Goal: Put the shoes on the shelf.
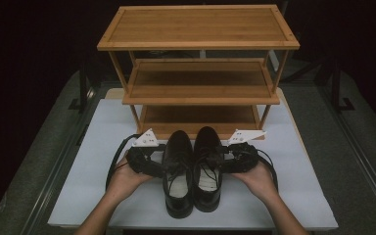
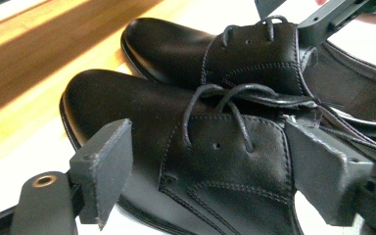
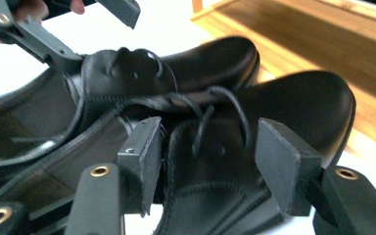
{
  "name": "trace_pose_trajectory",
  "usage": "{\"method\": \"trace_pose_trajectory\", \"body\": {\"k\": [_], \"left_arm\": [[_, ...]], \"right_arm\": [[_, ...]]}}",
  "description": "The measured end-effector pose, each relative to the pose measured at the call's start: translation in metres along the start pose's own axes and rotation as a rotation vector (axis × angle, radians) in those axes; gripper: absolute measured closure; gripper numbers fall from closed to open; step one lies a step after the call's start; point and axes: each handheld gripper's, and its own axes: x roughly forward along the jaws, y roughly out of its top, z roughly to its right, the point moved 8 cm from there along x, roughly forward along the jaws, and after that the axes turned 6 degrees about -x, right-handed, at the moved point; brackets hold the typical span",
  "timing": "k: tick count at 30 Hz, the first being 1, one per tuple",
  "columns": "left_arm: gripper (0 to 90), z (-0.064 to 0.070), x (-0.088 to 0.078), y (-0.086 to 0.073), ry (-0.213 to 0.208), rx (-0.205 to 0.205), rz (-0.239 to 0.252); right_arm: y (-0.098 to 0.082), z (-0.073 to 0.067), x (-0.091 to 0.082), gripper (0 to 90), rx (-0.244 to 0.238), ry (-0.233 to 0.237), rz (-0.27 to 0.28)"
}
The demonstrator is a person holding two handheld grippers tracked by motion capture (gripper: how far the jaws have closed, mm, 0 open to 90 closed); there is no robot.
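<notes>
Two black leather lace-up shoes stand side by side on the white table [image 1: 93, 186], toes toward a wooden shelf. My left gripper [image 1: 162, 166] reaches the left shoe [image 1: 177, 171] from its outer side. In the left gripper view the gripper [image 2: 210, 166] is open, its jaws straddling the laced part of that shoe [image 2: 225, 186]. My right gripper [image 1: 223, 161] comes at the right shoe [image 1: 207, 166] from the other side. It is open [image 3: 210, 161] too, with the shoe's laces and side flap [image 3: 215, 147] between its jaws. I cannot tell whether any jaw touches leather.
A three-tier wooden shelf [image 1: 198, 29] stands just beyond the toes, its bottom board [image 1: 198, 115] level with the table. A hand holds each gripper, forearms coming in from the near edge. Dark floor and metal rails flank the table.
</notes>
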Motion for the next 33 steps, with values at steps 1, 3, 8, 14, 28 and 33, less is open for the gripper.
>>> {"method": "trace_pose_trajectory", "body": {"k": [1,3,8,14,28,33], "left_arm": [[22.2,0.001,0.000,-0.001,-0.009,-0.002,-0.004],[28.2,0.003,0.001,-0.002,-0.032,0.004,-0.016],[47.0,0.011,0.002,-0.006,-0.091,0.014,-0.016],[64.5,0.016,-0.003,-0.005,-0.109,0.021,-0.014],[88.0,0.018,-0.011,-0.005,-0.043,0.057,0.012],[88.3,0.013,-0.019,-0.001,-0.010,0.043,0.047]], "right_arm": [[-0.002,0.000,0.001,43.5,0.000,-0.002,-0.006],[-0.007,0.000,0.003,46.0,-0.005,-0.005,-0.020],[-0.010,-0.003,0.006,53.6,-0.008,0.012,-0.014],[-0.010,-0.008,0.004,70.4,-0.023,0.021,-0.001],[-0.009,-0.002,-0.006,86.8,-0.025,-0.068,0.038],[-0.007,0.002,-0.010,86.9,-0.014,-0.098,0.051]]}}
